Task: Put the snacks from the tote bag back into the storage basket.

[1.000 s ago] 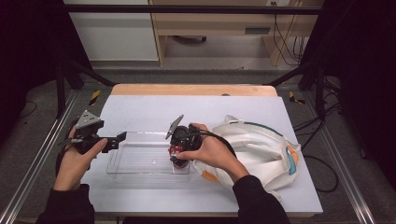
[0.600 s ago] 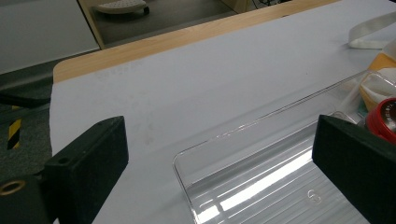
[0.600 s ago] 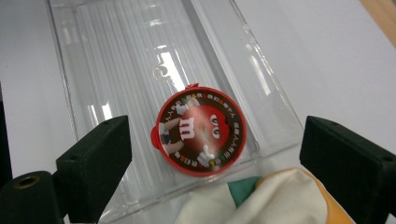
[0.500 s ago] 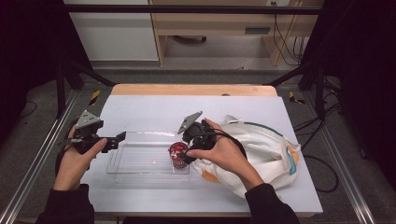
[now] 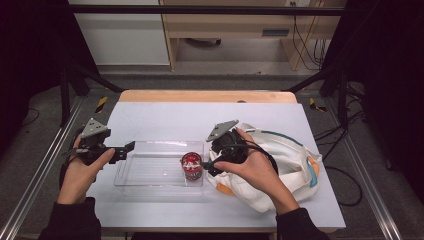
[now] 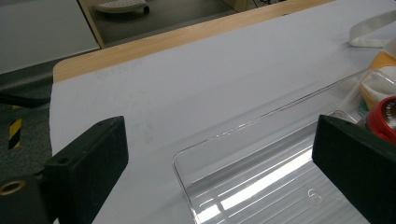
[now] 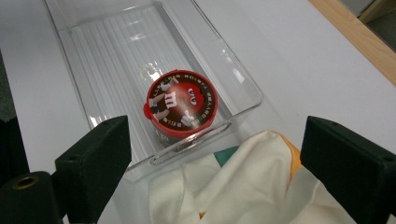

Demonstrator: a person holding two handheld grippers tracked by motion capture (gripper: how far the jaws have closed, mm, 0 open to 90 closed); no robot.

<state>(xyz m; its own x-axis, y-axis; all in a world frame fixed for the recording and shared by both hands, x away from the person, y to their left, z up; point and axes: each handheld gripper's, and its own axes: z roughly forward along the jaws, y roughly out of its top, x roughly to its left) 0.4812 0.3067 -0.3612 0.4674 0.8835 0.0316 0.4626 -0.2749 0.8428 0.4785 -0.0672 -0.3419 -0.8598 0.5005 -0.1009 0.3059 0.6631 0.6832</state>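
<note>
A clear plastic tray (image 5: 150,172) (image 6: 261,186) (image 7: 112,60) lies on the white table. A small red-lidded candy tub (image 5: 191,164) (image 7: 180,106) (image 6: 385,119) stands upright at the tray's right end. My right gripper (image 5: 210,165) (image 7: 210,172) hovers open just right of the tub, above a cream cloth bag (image 5: 280,165) (image 7: 243,186); nothing is between its jaws. My left gripper (image 5: 125,149) (image 6: 219,177) is open at the tray's left end, its jaws wide apart and holding nothing.
The cream bag with orange and teal trim spreads over the table's right half. A wooden strip (image 5: 205,96) runs along the far table edge. Metal frame rails (image 5: 35,175) flank the table. Bare white surface (image 5: 170,122) lies behind the tray.
My right gripper has let go of the candy tub, which now stands in the tray, and has drawn back to the right over the bag. The left gripper has stayed put.
</note>
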